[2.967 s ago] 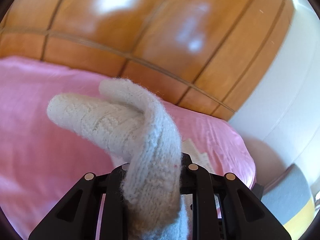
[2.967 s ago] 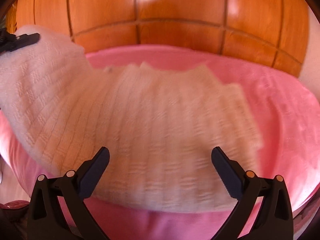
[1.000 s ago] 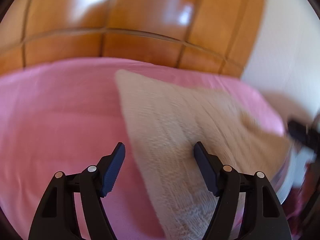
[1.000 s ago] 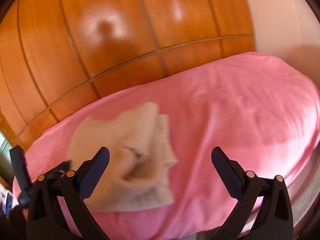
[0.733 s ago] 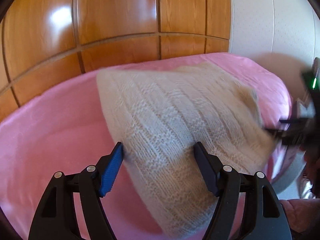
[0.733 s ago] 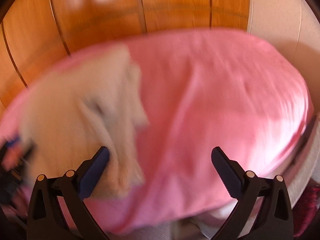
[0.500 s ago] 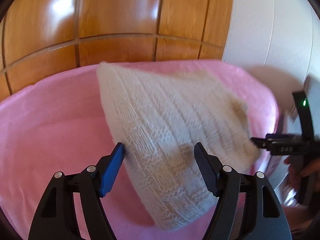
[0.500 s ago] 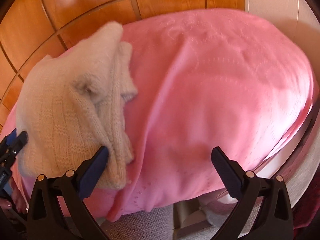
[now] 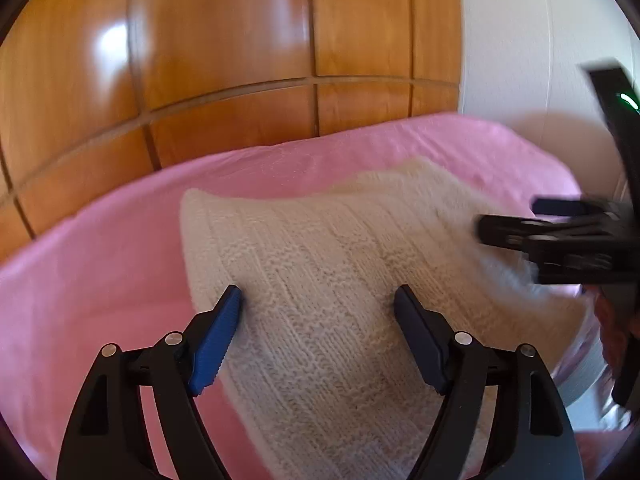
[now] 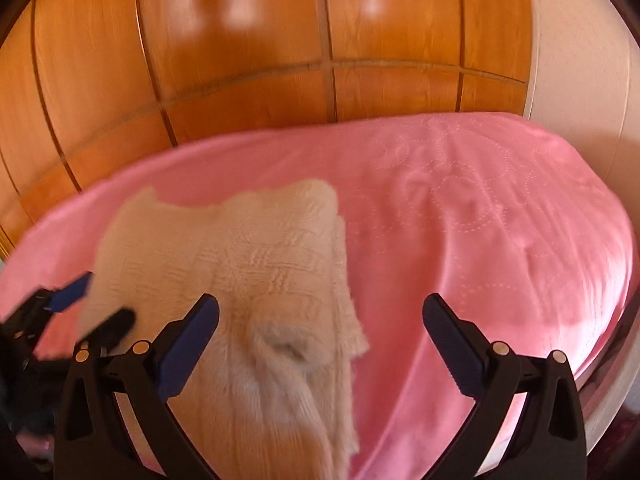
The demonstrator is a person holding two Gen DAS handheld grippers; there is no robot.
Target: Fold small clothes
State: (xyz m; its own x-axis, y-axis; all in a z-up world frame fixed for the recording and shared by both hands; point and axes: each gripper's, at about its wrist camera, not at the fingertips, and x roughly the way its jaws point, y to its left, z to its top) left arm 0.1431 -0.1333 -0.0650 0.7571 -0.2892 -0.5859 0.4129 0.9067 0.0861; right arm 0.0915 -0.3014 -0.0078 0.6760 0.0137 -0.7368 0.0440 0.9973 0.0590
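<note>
behind the work surface stands a glossy wooden panel wall [image 9: 224,48], orange-brown, divided by dark grooves into tall boards above and shorter boards below. a white wall [image 9: 528,56] adjoins it on the right side of both views.

below the panels lies a pink bed cover [image 10: 480,232], smooth, with a faint dotted ring pattern visible in the right wrist view. it fills the lower half of each picture and drops off at its right edge.

on the pink cover rests a cream knitted garment [image 9: 328,264], folded into a compact stack. the ribbed and basket-weave stitch is clear in the left wrist view. in the right wrist view the garment [image 10: 248,264] sits on the left part of the cover, near its front edge, with a fuzzy loose fold at its near end.

left gripper [image 9: 318,300]: jaws spread wide, empty. the blue pad of the left finger is at the left edge of the garment; the other finger is over the knit. contact with the fabric cannot be confirmed.

right gripper [image 10: 320,308]: jaws spread wide, empty. its left finger is over the near part of the garment; its right finger is over bare pink cover. seen from the left wrist view, it is blurred at the garment's right side.
</note>
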